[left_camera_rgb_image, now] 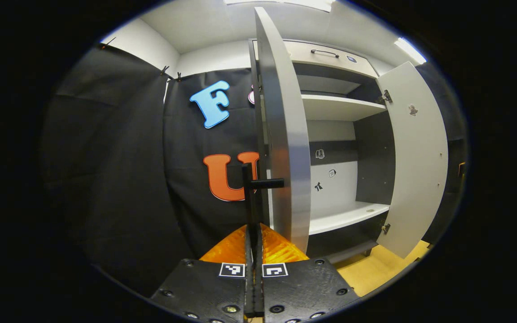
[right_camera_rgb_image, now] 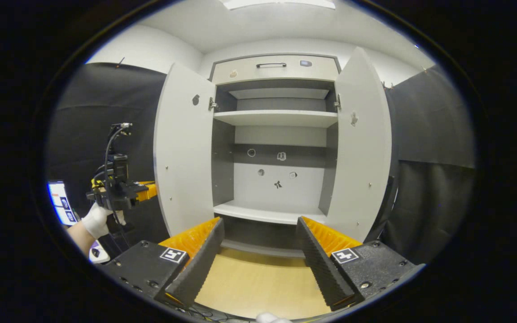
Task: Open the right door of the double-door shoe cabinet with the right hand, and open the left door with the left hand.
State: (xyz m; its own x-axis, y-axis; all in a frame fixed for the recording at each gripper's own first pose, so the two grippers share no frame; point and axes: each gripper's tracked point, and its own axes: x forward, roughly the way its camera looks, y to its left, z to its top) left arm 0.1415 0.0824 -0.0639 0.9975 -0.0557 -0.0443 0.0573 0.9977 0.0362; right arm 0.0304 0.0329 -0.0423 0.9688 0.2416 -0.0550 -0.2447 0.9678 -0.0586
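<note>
- In the right gripper view the shoe cabinet is seen head-on with both doors swung out, so the task is judged nearly finished — only the last of the left door's swing, or the letting go, looks to be left.
- The left gripper is closed on the left door's handle, a dark vertical bar that rises from between the two fingers; its short stub reaches across to the door face.
- The left door is seen almost edge-on in the left gripper view, standing just to the right of the gripper's line. The handle's long axis runs up and down, and the door's hinge lies beyond it, toward the cabinet body.
- From this it is judged that any further opening would be made by carrying the handle in an arc about that hinge, away from the cabinet's inside — not by a straight pull.
- The right door stands wide open, well apart from the right gripper, whose fingers are spread with nothing between them, facing the open shelves above the floor.
- The left gripper is therefore the one nearer its door; it is also seen in the right gripper view, farther off beside the left door's outer face, held by a gloved hand.
</note>
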